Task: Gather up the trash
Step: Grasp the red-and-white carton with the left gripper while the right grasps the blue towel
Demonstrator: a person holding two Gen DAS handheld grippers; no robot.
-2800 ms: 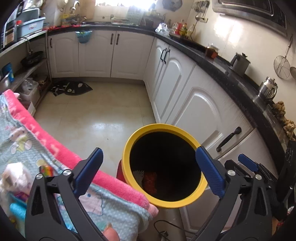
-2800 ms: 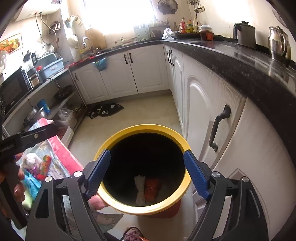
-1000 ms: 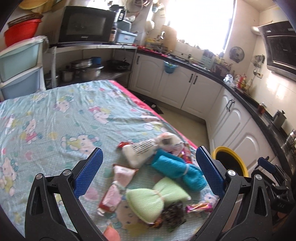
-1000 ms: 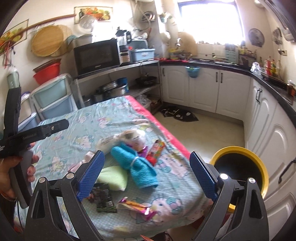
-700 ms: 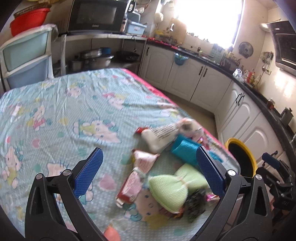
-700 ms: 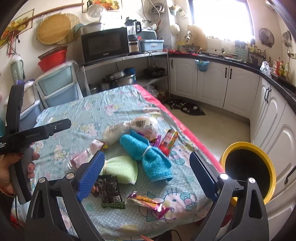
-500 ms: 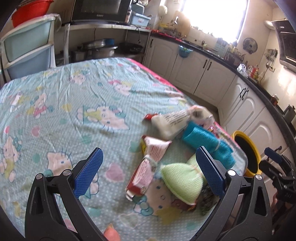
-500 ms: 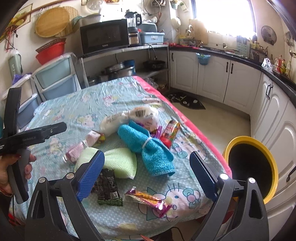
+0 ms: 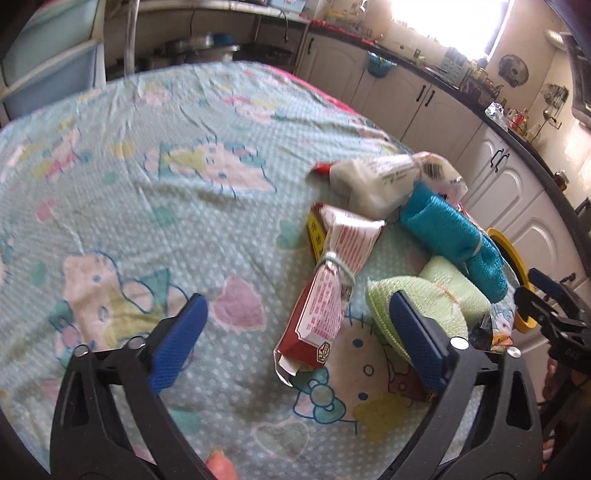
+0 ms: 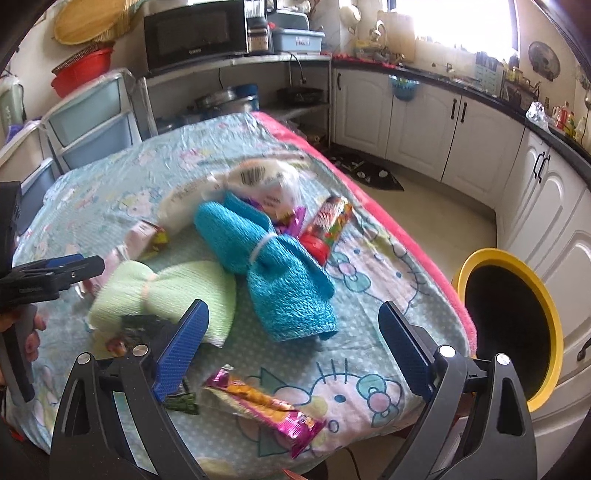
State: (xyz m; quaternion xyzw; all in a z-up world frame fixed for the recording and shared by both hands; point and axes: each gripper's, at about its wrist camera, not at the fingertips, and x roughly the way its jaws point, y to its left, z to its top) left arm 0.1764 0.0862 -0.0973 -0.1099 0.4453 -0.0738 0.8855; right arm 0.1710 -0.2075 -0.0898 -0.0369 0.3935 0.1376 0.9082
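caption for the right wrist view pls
Open right gripper above an orange-and-pink snack wrapper on a cartoon-print tablecloth, yellow-rimmed bin alongside.

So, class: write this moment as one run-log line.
left gripper: closing, over pink-and-red packet, no contact | right gripper: open, empty, above orange-and-magenta wrapper | yellow-rimmed bin: beside table

White cabinets (image 10: 424, 122) run under a dark counter (image 10: 480, 94) along two walls, meeting at a corner – a bright window (image 10: 461, 22) glares above. A microwave (image 10: 195, 31) sits on a shelf, plastic drawers (image 10: 92, 122) beside it. Pale tiled floor (image 10: 436, 218) – a dark mat (image 10: 365, 171) by the cabinets.
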